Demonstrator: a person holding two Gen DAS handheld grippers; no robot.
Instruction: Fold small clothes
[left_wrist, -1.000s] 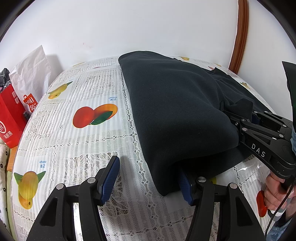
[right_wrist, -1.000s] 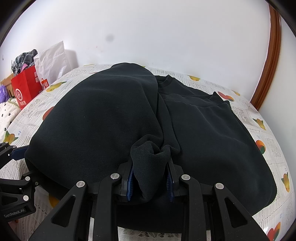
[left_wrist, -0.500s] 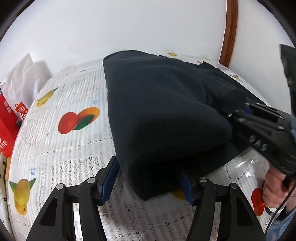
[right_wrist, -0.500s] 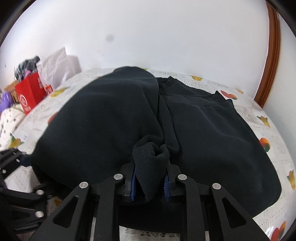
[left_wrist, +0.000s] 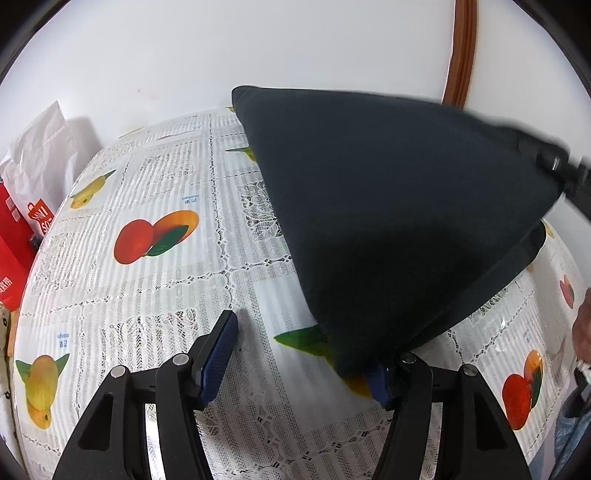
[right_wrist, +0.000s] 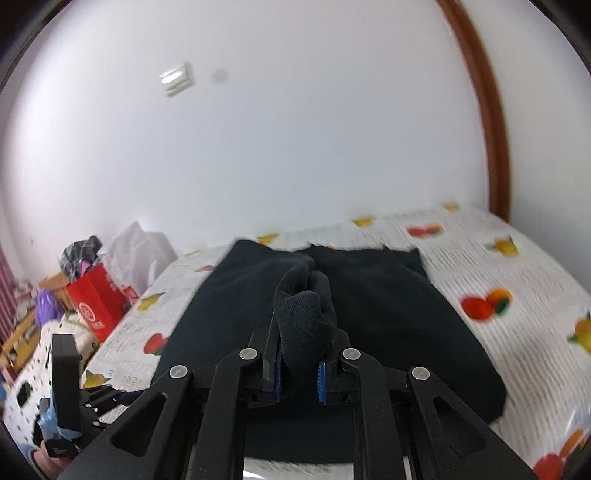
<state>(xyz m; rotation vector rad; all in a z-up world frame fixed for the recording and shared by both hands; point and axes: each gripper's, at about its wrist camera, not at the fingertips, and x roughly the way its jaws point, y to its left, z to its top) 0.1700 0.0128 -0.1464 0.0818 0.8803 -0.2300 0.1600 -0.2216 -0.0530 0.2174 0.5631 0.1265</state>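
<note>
Right tongs (right_wrist: 299, 373): pinching the black sweatshirt's (right_wrist: 388, 306) cuff — keep it lifted, carry toward 12 o'clock.
Left tongs (left_wrist: 301, 354): spread, cloth corner against one pad — close first.

The dark garment (left_wrist: 388, 206) is matt knit cloth, its bunched cuff (right_wrist: 301, 314) coarsely ribbed. The tablecloth (left_wrist: 155, 295) looks like glossy embossed plastic with lace-like openwork. Each gripper (right_wrist: 299, 376) is matt black plastic with silver metal screws and ridged blue pads (left_wrist: 218, 350). The door frame (left_wrist: 460, 48) is polished wood
</note>
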